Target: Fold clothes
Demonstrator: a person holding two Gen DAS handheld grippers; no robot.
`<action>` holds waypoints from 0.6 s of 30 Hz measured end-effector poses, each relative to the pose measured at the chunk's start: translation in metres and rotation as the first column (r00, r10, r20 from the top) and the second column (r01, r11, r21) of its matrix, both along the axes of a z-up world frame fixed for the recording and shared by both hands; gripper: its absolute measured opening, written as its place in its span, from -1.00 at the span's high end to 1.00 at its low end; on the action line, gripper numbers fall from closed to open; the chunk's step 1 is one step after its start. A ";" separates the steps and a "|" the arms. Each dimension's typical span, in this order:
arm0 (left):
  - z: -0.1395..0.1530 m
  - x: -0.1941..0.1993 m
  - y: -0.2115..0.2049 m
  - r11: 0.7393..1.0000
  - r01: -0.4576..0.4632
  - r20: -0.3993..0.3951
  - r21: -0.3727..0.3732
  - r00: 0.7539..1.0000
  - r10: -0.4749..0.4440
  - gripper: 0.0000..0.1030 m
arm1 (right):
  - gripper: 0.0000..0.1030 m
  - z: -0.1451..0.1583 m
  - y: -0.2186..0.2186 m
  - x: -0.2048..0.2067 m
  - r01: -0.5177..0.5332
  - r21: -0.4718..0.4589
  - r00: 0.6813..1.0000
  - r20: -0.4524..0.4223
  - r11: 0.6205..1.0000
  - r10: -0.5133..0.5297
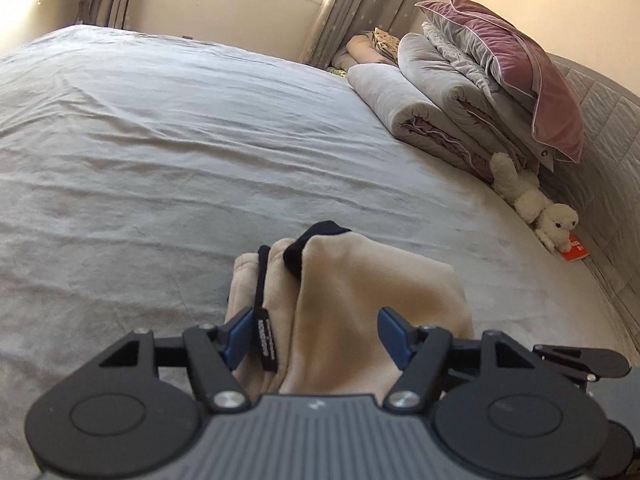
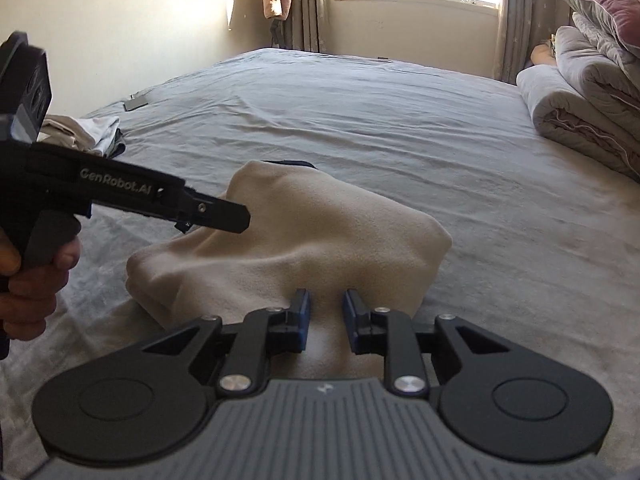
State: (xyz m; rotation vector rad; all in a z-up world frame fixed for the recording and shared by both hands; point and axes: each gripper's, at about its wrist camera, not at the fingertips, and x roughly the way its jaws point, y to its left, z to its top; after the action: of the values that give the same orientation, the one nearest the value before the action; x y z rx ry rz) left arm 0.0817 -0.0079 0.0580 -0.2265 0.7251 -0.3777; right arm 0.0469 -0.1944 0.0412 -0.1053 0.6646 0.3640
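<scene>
Beige garment (image 2: 288,240) is held bunched, partly resting on the bed (image 2: 360,112). Right gripper (image 2: 325,312) is nearly closed on a fabric ridge. Left gripper (image 1: 316,336) is wider, with folds between the fingers; clamping apparently partial. Risk: layers slip, fold skews. Clothes pile (image 2: 88,130) seen in right view only; plush toy (image 1: 536,204) and garment's dark trim in left view.

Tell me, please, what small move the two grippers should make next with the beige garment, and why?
Probably lower it onto the bed sheet and smooth it. The right gripper pinches a ridge of the beige garment, the left gripper straddles its bunched end with jaws wide, and the cloth sits humped rather than flat.
</scene>
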 end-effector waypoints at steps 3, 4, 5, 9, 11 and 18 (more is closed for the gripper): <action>-0.003 0.005 -0.002 0.999 -0.019 0.016 0.034 1.000 0.018 -0.32 | 0.52 -0.006 0.008 -0.002 -0.003 -0.027 1.000 0.020 1.000 0.004; -0.004 0.006 -0.003 0.999 -0.024 0.021 0.048 0.999 0.023 -0.29 | 0.52 -0.007 0.009 -0.002 -0.001 -0.030 1.000 0.024 1.000 0.001; -0.007 0.006 -0.005 0.997 -0.029 0.026 0.066 0.999 0.028 -0.23 | 0.52 -0.008 0.010 -0.003 0.002 -0.033 1.000 0.028 0.999 -0.001; -0.010 0.004 -0.011 0.996 -0.010 0.055 0.084 0.998 0.005 0.23 | 0.52 -0.007 0.014 -0.005 0.011 -0.052 0.999 0.042 0.999 -0.008; -0.007 0.002 -0.011 0.997 -0.011 0.066 0.079 0.998 0.006 0.55 | 0.52 -0.003 0.011 -0.005 0.019 -0.034 0.999 0.037 0.999 -0.018; 0.007 -0.007 -0.004 0.998 -0.034 0.090 0.043 0.995 0.030 0.69 | 0.53 0.006 0.009 -0.007 0.006 -0.048 0.999 0.050 0.999 -0.004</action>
State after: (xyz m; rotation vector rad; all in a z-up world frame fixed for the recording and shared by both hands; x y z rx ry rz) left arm 0.0750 -0.0121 0.0647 -0.1776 0.6402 -0.3386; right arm 0.0403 -0.1856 0.0470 -0.1577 0.6238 0.3397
